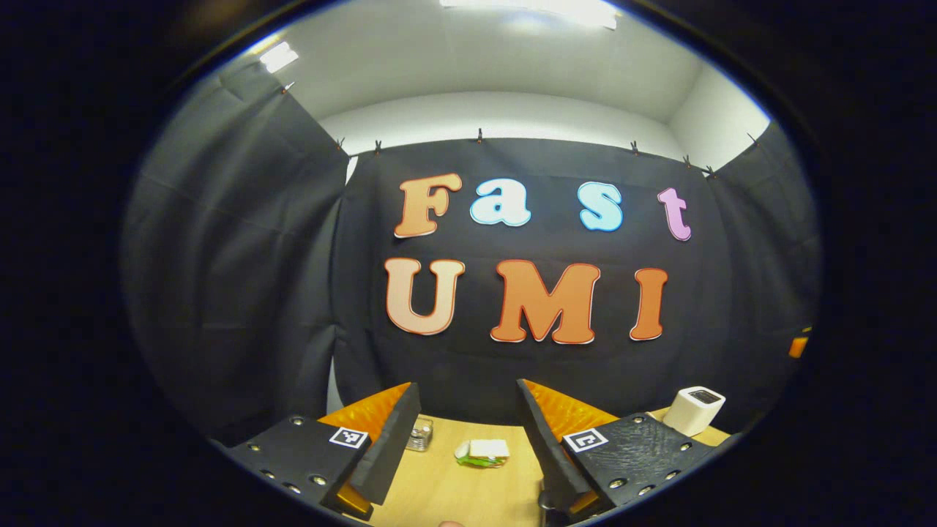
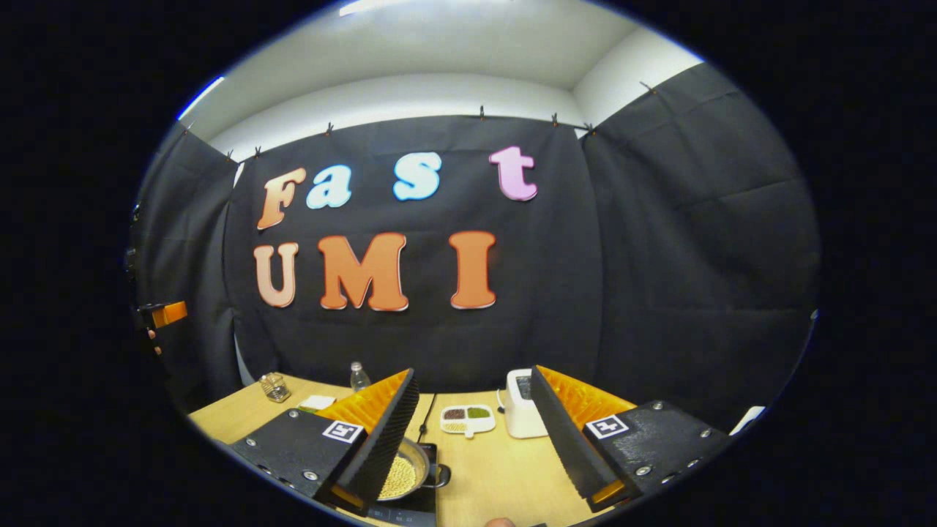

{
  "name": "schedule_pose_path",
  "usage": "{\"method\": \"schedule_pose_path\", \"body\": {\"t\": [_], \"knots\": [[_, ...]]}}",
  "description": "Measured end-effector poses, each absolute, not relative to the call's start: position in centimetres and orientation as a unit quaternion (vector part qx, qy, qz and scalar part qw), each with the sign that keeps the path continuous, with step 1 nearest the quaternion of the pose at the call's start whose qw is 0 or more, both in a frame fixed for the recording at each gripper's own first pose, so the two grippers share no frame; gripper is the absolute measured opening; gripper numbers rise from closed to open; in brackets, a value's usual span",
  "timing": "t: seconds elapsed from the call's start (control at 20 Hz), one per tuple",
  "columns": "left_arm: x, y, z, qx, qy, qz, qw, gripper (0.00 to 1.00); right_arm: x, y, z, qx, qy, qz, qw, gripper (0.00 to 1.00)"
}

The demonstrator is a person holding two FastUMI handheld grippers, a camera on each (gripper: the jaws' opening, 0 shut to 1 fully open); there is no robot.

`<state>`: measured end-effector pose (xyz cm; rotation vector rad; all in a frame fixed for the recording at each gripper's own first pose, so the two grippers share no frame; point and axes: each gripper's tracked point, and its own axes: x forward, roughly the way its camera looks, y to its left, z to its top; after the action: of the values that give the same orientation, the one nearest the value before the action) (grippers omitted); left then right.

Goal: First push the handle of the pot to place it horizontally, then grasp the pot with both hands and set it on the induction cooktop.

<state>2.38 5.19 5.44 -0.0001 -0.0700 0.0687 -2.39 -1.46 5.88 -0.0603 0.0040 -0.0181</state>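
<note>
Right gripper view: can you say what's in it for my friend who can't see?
The right gripper hangs open above a wooden table. Below its fingers, a pot of pale grains sits on a black induction cooktop. Behind stand a divided dish, a white toaster and a water bottle.

Staged recording booth, not a real kitchen: black cloth (image 2: pixel 681 241) clipped up as walls, plain white ceiling (image 2: pixel 439 51) above. Wooden table (image 2: pixel 498 468) dressed as a mock kitchen: induction cooktop (image 2: pixel 413 505) with a pot (image 2: pixel 406 468), white toaster (image 2: pixel 521 410), divided snack tray (image 2: pixel 467 419), water bottle (image 2: pixel 359 377).
</note>
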Motion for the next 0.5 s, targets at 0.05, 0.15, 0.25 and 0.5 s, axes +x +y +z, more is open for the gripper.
{"method": "schedule_pose_path", "body": {"t": [0.05,0.15,0.25,0.5], "knots": [[1.7,4.5,5.4,0.000,-0.036,0.025,0.999,0.80,-2.9,-2.0,6.7,-0.029,-0.009,-0.015,0.999,0.95],[0.9,3.1,4.9,-0.014,-0.026,-0.002,1.000,0.80,-3.4,-2.8,6.8,-0.021,-0.013,-0.022,0.999,0.95],[0.8,2.3,4.4,-0.018,-0.023,-0.014,0.999,0.80,-3.4,-3.4,6.2,-0.007,-0.006,-0.024,1.000,0.95],[0.8,-0.4,4.0,-0.023,-0.020,-0.036,0.999,0.80,-3.2,-4.4,5.3,0.009,0.001,-0.030,0.999,0.95]]}}
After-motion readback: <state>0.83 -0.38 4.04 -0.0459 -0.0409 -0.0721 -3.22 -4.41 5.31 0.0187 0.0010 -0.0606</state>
